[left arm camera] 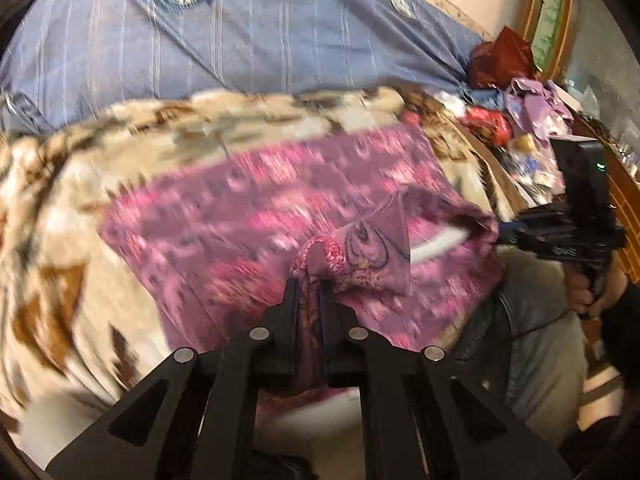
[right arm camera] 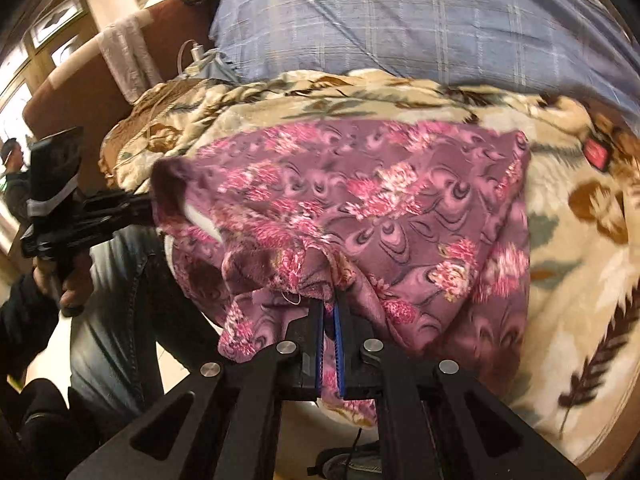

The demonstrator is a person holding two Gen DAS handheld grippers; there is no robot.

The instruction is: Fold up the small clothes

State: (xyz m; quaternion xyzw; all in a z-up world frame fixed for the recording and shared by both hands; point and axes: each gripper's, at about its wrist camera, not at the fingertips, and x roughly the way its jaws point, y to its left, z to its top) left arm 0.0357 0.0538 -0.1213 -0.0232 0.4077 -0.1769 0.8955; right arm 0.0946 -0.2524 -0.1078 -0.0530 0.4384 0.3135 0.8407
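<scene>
Lying spread on a cream blanket (right arm camera: 580, 248) with brown leaves, the purple flowery cloth (right arm camera: 400, 208) covers the near part of the bed. The left gripper (left arm camera: 309, 284) has its fingers pressed together on a bunched bit of the cloth's near edge. The right gripper (right arm camera: 329, 306) also pinches the near edge, with the cloth squeezed between its blue pads. In the right wrist view the left gripper shows at the left side, held by a hand (right arm camera: 60, 280). A big blue striped pillow (left arm camera: 240, 40) sits behind the blanket. The person's jeans (right arm camera: 112, 300) are just beside the bed.
</scene>
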